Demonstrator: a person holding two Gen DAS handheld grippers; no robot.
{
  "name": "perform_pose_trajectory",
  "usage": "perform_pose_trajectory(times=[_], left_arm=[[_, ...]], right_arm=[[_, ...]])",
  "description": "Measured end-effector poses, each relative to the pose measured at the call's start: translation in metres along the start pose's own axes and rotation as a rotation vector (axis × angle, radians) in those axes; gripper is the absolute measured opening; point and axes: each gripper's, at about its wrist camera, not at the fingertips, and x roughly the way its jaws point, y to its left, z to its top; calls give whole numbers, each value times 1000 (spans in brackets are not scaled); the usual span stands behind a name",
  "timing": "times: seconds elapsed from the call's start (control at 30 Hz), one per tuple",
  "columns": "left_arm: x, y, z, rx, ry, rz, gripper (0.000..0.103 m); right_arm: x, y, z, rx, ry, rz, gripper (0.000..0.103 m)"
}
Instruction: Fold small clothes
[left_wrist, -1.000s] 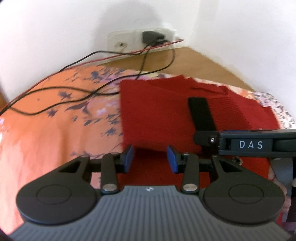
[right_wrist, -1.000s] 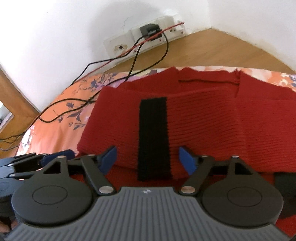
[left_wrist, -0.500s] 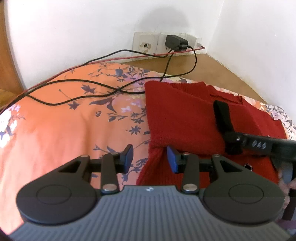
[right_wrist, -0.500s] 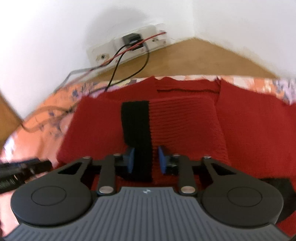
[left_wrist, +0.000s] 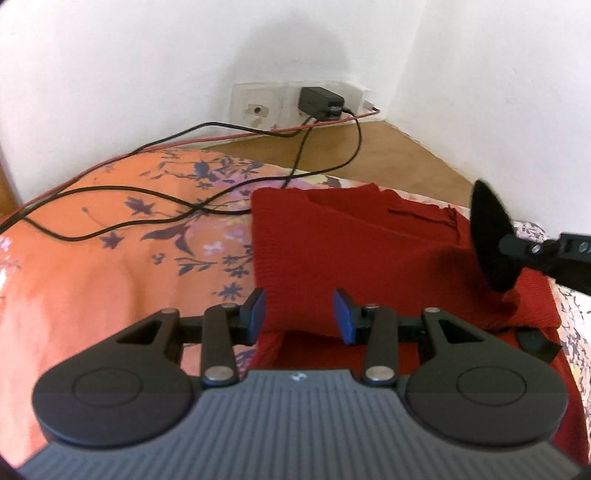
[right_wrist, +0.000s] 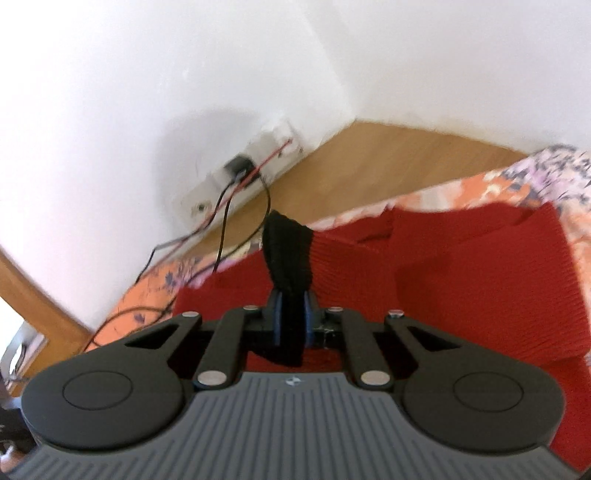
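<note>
The red knitted garment (left_wrist: 354, 258) lies partly folded on an orange floral sheet (left_wrist: 110, 266), near the corner of the white walls. The right claw (right_wrist: 293, 323) is clamped on the garment's black band (right_wrist: 290, 254), lifting it clear of the rest. The left claw (left_wrist: 298, 314) sits with its blue pads (left_wrist: 255, 314) apart, seemingly straddling the garment's near folded edge. Black cables (left_wrist: 147, 218) trail across the sheet to a wall socket (left_wrist: 295, 103).
</note>
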Motion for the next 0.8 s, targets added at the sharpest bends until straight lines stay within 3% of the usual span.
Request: perform_pose_trajectory(times=[0.33,0.67,0.8], left_arm=[[11,-21,2,42,-3,-77,42],[32,-37,-3,69,36,-83,42],[38,-41,-5,92,45,-66,42]], right_arm=[[-37,-48,7,56,-70,-83,12],[-33,-104,-14,159,-68,-184,14],[-42,-106,-8,152,-115,-298,38]])
